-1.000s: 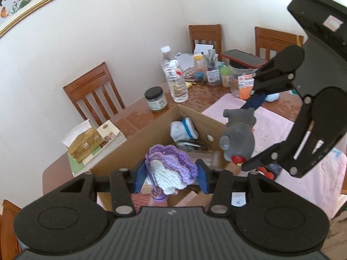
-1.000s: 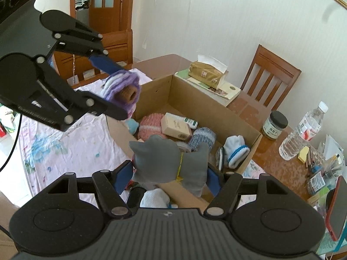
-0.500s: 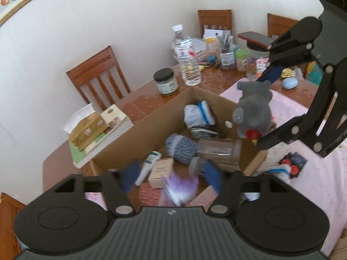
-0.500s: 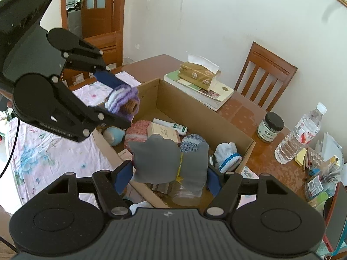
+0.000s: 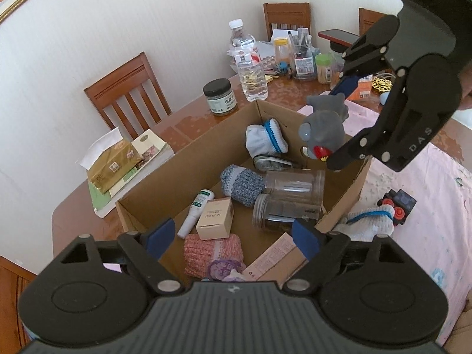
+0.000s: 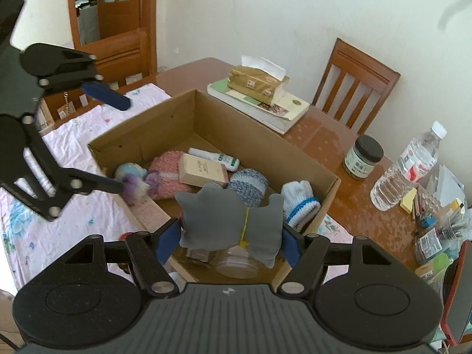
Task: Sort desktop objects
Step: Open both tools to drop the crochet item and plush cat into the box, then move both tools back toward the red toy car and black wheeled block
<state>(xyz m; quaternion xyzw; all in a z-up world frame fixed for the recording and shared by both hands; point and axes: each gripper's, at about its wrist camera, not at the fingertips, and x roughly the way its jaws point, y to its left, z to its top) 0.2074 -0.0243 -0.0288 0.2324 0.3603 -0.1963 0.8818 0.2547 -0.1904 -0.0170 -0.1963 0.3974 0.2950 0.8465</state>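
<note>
Sorting looked well underway, not finished. The cardboard box (image 5: 188, 159) already held most of the load. The left gripper (image 5: 233, 236) hung over the box's near end, jaws opening w/ nothing between them; the purple knit piece (image 5: 225, 268) lay just below in the box, beside the pink knit roll (image 5: 212, 249), so that drop seemed done. The right gripper (image 6: 228, 240) was clamped on the grey plush toy (image 6: 230, 221), held above the box's right wall, not yet let go. Judging by that, the plush was next to go in.

Left outside on the pink cloth (image 5: 427, 236), right of the box: a white knit item w/ blue trim (image 5: 368, 222) and a small toy vehicle (image 5: 398, 205), touching each other. Far-end clutter probably isn't part of the job, can't tell.

Count inside the box:
- knit items: 4 clear (pink, purple, blue-grey (image 5: 240, 181), white/blue (image 5: 265, 140)), plus a pale blue ball (image 6: 129, 171) at the near-left corner in the right-wrist view
- clear jars: 2 (image 5: 292, 197), lying on their sides
- small carton: 1 (image 5: 214, 218)
- white tube: 1 (image 5: 196, 212)
- flat pink packet: 1 (image 5: 274, 258), leaning on the near wall
- dark object by the white sock: 1, too unclear to name

Outside, far side: 1 water bottle (image 5: 249, 65), 1 dark-lidded jar (image 5: 219, 97), 1 tissue pack (image 5: 113, 165) on books.
</note>
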